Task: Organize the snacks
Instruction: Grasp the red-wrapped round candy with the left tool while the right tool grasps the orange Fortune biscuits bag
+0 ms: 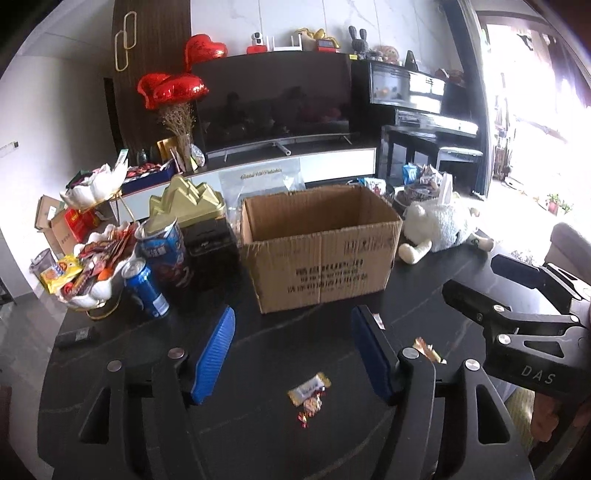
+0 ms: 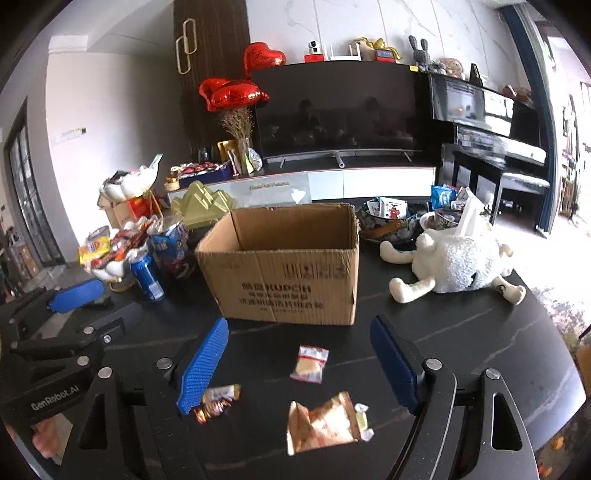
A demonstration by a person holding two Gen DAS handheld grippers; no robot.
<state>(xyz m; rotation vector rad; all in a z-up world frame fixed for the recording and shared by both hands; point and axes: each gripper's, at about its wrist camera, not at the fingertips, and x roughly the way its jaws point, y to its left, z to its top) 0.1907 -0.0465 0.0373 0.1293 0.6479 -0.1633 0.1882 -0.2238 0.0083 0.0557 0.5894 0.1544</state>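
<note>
A marble-look wall [image 2: 369,26] backs a dark television [image 2: 340,110] and black piano [image 2: 491,122]; daylight, perhaps a window, glares right.

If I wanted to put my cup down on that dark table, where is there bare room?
The widest bare patch lies right of the cardboard box, in front of the white plush toy. The strip before the box is dotted with snack packets. Left of the box is crowded: blue can, snack dish and gold tin stand close together.
</note>
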